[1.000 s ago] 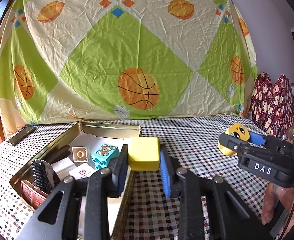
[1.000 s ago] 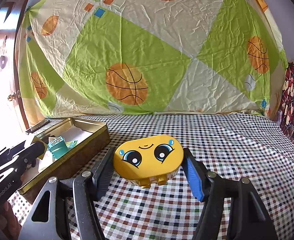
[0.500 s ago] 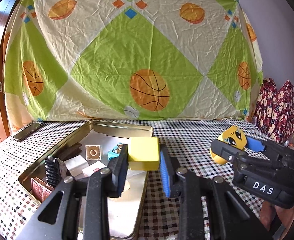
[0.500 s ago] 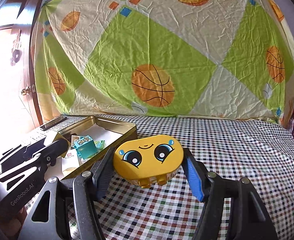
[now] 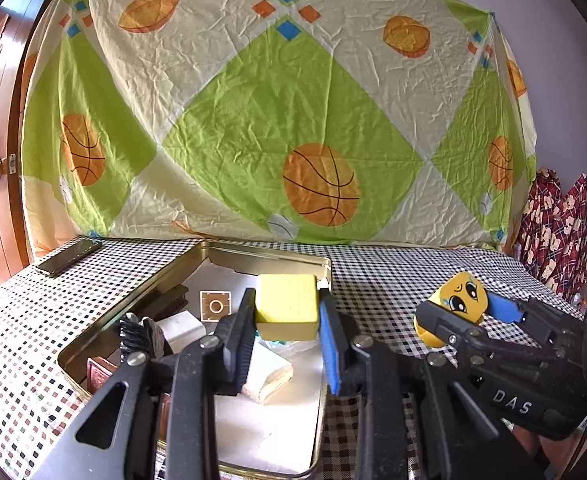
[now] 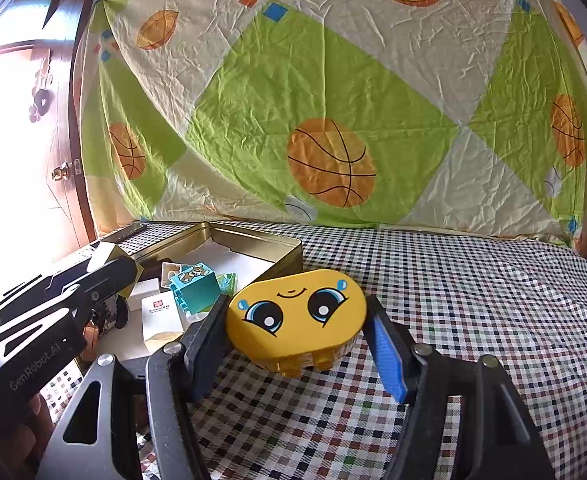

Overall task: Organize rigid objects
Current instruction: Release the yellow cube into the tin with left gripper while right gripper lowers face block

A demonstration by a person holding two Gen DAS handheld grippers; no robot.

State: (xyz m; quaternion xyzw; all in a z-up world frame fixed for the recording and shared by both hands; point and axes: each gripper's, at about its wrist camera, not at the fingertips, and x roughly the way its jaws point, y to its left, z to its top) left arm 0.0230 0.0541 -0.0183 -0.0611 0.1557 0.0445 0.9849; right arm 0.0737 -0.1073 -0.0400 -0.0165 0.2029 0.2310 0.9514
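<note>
Both grippers carried closer over the tin (image 5: 93, 344) | left gripper (image 5: 287, 316) pinching yellow block (image 5: 286, 306) above tin for dropping | right gripper (image 6: 297, 320) clamping face toy (image 6: 295, 314) beside tin, queued.

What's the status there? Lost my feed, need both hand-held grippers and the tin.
Left hand-held gripper shut on yellow block, above gold tin. Right hand-held gripper shut on yellow face toy, beside tin. Tin part-filled; nothing blocking.
</note>
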